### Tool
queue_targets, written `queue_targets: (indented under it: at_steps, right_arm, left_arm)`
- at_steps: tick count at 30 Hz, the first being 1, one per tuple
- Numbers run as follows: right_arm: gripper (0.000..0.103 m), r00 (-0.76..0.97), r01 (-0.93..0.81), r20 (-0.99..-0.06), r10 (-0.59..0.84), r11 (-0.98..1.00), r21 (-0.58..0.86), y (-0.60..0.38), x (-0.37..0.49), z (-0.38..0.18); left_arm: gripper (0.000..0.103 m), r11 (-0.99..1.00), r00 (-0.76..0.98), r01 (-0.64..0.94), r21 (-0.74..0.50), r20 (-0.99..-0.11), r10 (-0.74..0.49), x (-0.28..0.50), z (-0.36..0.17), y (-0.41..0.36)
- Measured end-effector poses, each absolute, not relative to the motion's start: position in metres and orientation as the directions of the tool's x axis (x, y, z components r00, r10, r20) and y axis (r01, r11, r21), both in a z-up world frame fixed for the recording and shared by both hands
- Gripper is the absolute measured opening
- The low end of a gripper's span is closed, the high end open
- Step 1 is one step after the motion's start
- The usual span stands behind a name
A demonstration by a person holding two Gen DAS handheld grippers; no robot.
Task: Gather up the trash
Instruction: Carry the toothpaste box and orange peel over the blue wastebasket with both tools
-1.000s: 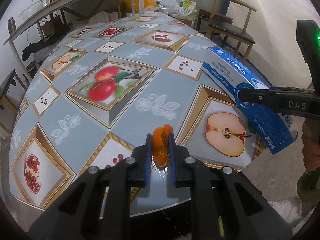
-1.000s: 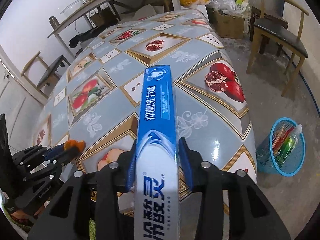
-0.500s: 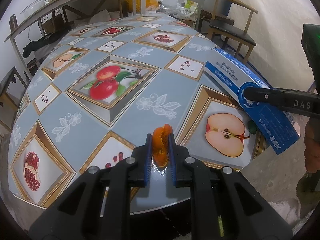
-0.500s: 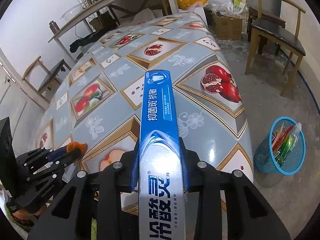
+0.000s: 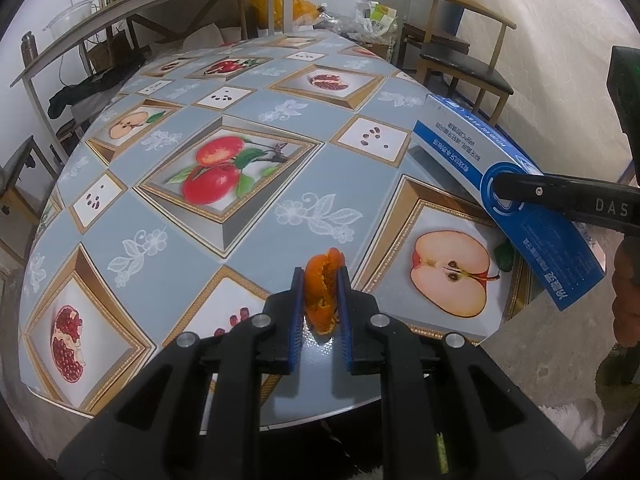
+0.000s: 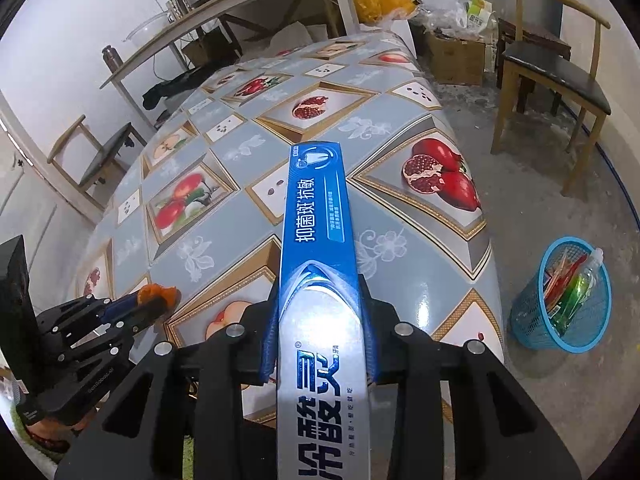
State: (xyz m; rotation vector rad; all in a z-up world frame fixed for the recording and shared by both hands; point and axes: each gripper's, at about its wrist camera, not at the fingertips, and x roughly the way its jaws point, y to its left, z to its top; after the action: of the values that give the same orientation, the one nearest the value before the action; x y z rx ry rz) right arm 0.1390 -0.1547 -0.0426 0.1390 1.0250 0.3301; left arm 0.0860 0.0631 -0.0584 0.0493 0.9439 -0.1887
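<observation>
Right wrist view: right gripper [image 6: 320,320] is clamped on the toothpaste box [image 6: 318,264] above the table's [image 6: 256,240] near edge, left gripper [image 5: 320,280] pinches orange peel [image 5: 322,292]; carry both level to the blue basket [image 6: 560,332] on the right floor before releasing.

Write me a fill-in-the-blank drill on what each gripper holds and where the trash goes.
1. The left gripper is shut on a piece of ____ peel.
2. The right gripper grips a long blue ____ box.
3. The wastebasket stands on the ____, beside the table, and already holds trash.
4. The wastebasket's mesh is coloured ____.

Missing words: orange; toothpaste; floor; blue
</observation>
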Motion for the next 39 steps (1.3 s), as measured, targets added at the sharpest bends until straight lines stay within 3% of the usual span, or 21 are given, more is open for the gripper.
queue_targets:
  at_steps: [22,32,39]
  right_arm:
    - [0.033,0.525,-0.215,-0.777,0.349,0.937,0.275,-0.160,0.129,-0.022]
    - [0.033,0.654,-0.066,-0.698,0.290,0.942,0.329,-0.235,0.111,0.004]
    - [0.033,0.727,0.194,-0.679,0.106,0.917,0.350,-0.347,0.082,0.007]
  left_arm:
    - [0.014,0.979,0.611,0.203,-0.035,-0.776,-0.154,0.085,-0.036,0.055]
    - [0.014,0.908,0.591,0.411,-0.080,-0.735,-0.332,0.120,0.005,-0.015]
    - [0.014,0.783,0.461,0.606,-0.139,-0.742,-0.488,0.156,0.020,-0.118]
